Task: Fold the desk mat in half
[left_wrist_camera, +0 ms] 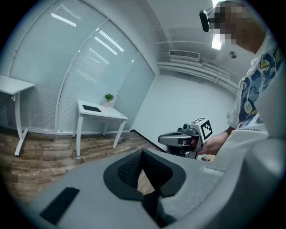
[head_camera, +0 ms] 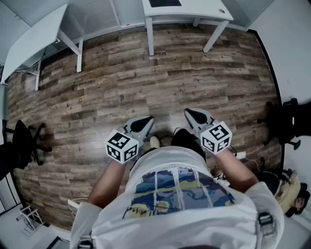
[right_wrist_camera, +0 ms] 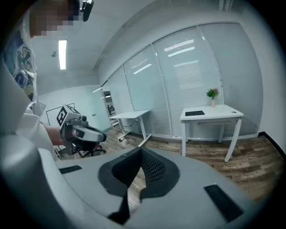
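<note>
Wooden planks cover the floor (head_camera: 146, 82) on which the person stands, holding a gripper in each hand low in front of the waist. The left gripper (left_wrist_camera: 142, 154) has its jaws brought together at the tips, with nothing between them. The right gripper (right_wrist_camera: 141, 152) is likewise clenched and empty. Both point forward and are well apart from the furniture. The desk mat (head_camera: 165, 3), a dark rectangle, lies flat and unfolded on a white desk (head_camera: 204, 9) at the far side of the room. A small potted plant (right_wrist_camera: 212, 94) stands on the same desk. Another white desk (head_camera: 34, 39) stands to the left, and a black chair (head_camera: 22, 141) sits at the left edge.
</note>
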